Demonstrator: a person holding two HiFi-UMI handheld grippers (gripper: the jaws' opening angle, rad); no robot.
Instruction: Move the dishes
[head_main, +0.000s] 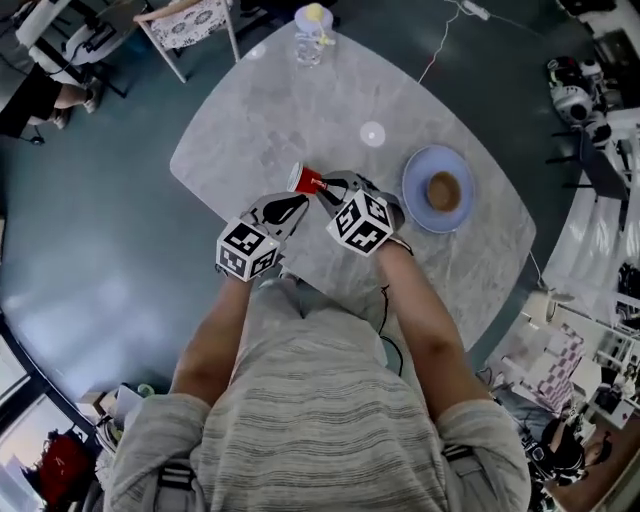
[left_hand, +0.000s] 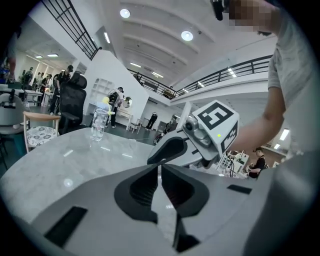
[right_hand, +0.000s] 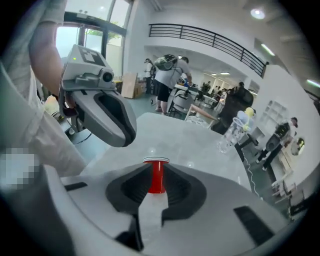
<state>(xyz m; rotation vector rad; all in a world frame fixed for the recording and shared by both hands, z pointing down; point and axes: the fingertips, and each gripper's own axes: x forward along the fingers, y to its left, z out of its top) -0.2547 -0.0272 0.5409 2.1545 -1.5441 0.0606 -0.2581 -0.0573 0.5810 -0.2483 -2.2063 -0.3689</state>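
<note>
A small red cup (head_main: 306, 180) with a white rim lies tilted between the jaws of my right gripper (head_main: 322, 184), above the near part of the marble table (head_main: 280, 110). In the right gripper view the pads press on the red cup (right_hand: 156, 179) from both sides, so my right gripper (right_hand: 156, 182) is shut on it. My left gripper (head_main: 292, 208) hovers just left of it, and its jaws (left_hand: 160, 169) are shut with nothing between them. To the right, a blue plate (head_main: 415, 172) carries a brown bowl (head_main: 443, 191).
A clear bottle with a yellow top (head_main: 312, 35) stands at the table's far edge, also the bottle (left_hand: 98, 122) in the left gripper view. A small white disc (head_main: 372, 133) lies mid-table. A chair (head_main: 190, 25) stands beyond the far left corner.
</note>
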